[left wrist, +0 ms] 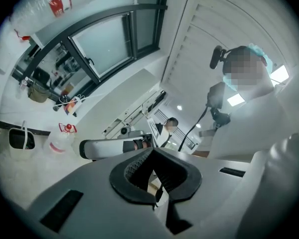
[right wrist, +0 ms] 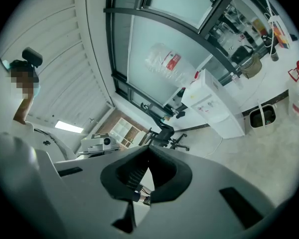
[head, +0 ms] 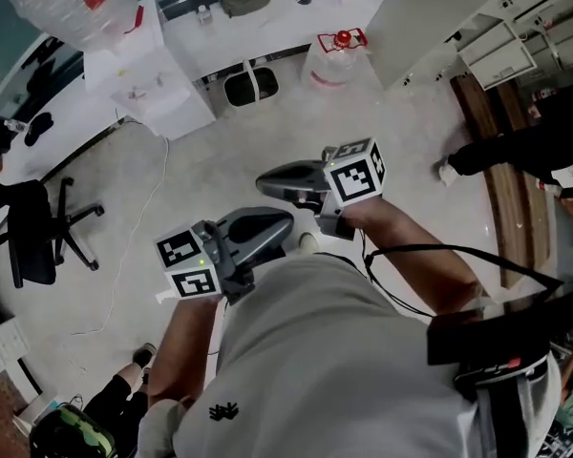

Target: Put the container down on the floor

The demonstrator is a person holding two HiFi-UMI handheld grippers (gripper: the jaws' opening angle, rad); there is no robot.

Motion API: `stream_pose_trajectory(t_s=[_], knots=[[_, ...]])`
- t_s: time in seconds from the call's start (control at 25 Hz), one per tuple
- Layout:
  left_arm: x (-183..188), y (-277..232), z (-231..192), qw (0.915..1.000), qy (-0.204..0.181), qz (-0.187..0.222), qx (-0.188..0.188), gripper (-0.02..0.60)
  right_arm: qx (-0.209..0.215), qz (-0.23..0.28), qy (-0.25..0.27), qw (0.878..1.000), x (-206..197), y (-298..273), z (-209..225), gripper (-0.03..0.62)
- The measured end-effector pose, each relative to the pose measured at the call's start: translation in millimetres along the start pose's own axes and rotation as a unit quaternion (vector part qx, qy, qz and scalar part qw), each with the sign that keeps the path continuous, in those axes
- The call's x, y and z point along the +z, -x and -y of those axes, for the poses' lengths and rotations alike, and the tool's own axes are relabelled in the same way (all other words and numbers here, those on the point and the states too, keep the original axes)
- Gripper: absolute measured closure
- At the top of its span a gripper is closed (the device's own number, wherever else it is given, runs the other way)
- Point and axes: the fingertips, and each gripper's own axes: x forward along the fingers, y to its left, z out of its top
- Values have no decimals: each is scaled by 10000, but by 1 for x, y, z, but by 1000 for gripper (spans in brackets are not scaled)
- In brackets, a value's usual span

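Both grippers are held close in front of your torso, above the pale floor (head: 220, 160). The left gripper (head: 282, 225) sits nearer to you, jaws pointing right; its own view shows the black pads (left wrist: 134, 171) closed together, nothing between them. The right gripper (head: 272, 181) sits just beyond it, jaws pointing left; it too is clenched, pads (right wrist: 162, 176) together, empty. The two jaw ends lie near each other, not touching. The container (head: 336, 60), a clear jug with a red cap and red handle, stands upright on the floor at the far side, well apart from both grippers, by the foot of the white counter (head: 267, 22). A dark bin (head: 251, 86) stands just left of it. Further left is a white water dispenser (head: 158, 79) carrying an upturned bottle (head: 72, 3). A black office chair (head: 38, 232) stands at the left edge. A thin white cable (head: 151, 208) runs across the floor between dispenser and chair
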Motion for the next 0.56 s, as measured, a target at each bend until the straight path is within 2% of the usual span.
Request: stream_pose_trajectory(t_s=[0.56], knots=[[-35, -38, 32, 9991, -43, 218, 351, 572, 271, -200, 202, 9992, -47, 48, -27, 579]])
